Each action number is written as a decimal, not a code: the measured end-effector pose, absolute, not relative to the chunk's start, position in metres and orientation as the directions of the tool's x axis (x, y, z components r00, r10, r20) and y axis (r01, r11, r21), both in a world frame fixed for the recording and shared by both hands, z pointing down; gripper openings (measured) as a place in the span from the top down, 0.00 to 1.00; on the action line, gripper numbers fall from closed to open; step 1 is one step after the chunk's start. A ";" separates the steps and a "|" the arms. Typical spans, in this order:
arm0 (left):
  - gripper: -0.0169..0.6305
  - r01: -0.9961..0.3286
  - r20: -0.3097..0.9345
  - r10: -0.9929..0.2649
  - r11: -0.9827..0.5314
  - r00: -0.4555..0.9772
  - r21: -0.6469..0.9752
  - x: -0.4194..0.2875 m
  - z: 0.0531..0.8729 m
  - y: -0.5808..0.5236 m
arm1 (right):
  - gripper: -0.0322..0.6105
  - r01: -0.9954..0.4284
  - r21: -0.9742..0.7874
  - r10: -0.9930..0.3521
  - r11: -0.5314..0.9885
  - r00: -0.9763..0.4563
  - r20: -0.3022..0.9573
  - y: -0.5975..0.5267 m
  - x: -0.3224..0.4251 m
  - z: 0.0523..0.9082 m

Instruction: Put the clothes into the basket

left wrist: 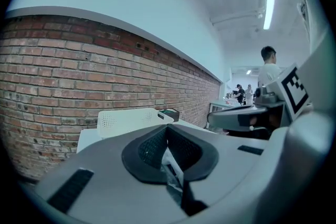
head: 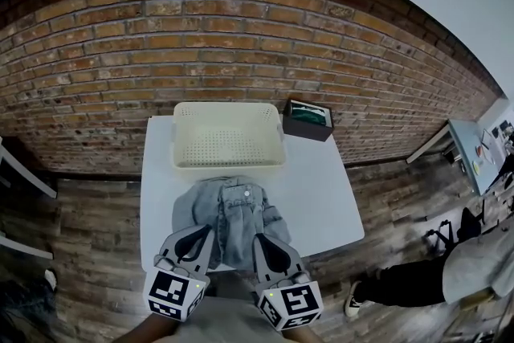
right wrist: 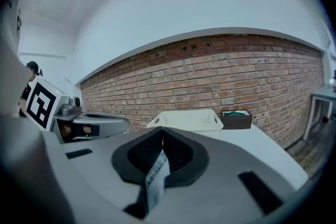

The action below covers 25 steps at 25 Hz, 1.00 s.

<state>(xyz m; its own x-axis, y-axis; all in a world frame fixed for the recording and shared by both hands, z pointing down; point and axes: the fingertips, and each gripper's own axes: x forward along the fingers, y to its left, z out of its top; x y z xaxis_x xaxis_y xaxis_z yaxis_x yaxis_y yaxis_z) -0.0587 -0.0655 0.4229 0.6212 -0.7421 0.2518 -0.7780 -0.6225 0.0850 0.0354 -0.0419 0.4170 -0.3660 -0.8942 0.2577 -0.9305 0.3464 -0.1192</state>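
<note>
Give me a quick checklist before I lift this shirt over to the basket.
1. Left tongs shut on the denim shirt: ok, fabric is pinched between them.
2. Right tongs shut on the shirt: ok, a strip of fabric shows in the grip.
3. Basket open side up and empty: ok.
4. Path from shirt to basket free: ok; the dark box stands off to the basket's right.
5. Shirt clear of the table: not ok, it lies spread on it.
6. Grip strong enough to carry the whole shirt: cannot tell.
</note>
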 end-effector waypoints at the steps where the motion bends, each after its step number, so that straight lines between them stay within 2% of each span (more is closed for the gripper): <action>1: 0.96 -0.779 0.255 -0.742 -0.621 0.620 0.088 -0.059 0.424 -0.067 | 0.94 -0.930 -0.119 -0.892 0.349 -0.368 0.261 -0.043 0.035 0.419; 8: 0.96 -0.789 0.280 -0.740 -0.599 0.611 0.136 -0.061 0.437 -0.075 | 0.94 -0.908 -0.130 -0.872 0.398 -0.418 0.254 -0.051 0.030 0.422; 18: 0.96 -0.806 0.352 -0.732 -0.574 0.583 0.142 -0.065 0.453 -0.095 | 0.93 -0.907 -0.117 -0.840 0.404 -0.418 0.345 -0.067 0.045 0.441; 19: 0.96 -0.806 0.363 -0.727 -0.575 0.583 0.144 -0.066 0.456 -0.097 | 0.91 -0.907 -0.115 -0.836 0.405 -0.418 0.354 -0.069 0.046 0.443; 21: 0.95 -0.804 0.387 -0.714 -0.577 0.584 0.148 -0.067 0.462 -0.101 | 0.79 -0.905 -0.123 -0.826 0.408 -0.423 0.373 -0.072 0.050 0.448; 23: 0.93 -0.803 0.408 -0.703 -0.577 0.582 0.152 -0.068 0.469 -0.104 | 0.74 -0.906 -0.133 -0.819 0.402 -0.421 0.390 -0.075 0.055 0.454; 25: 0.77 -0.804 0.432 -0.691 -0.571 0.579 0.164 -0.071 0.477 -0.108 | 0.68 -0.910 -0.135 -0.817 0.392 -0.412 0.405 -0.080 0.062 0.461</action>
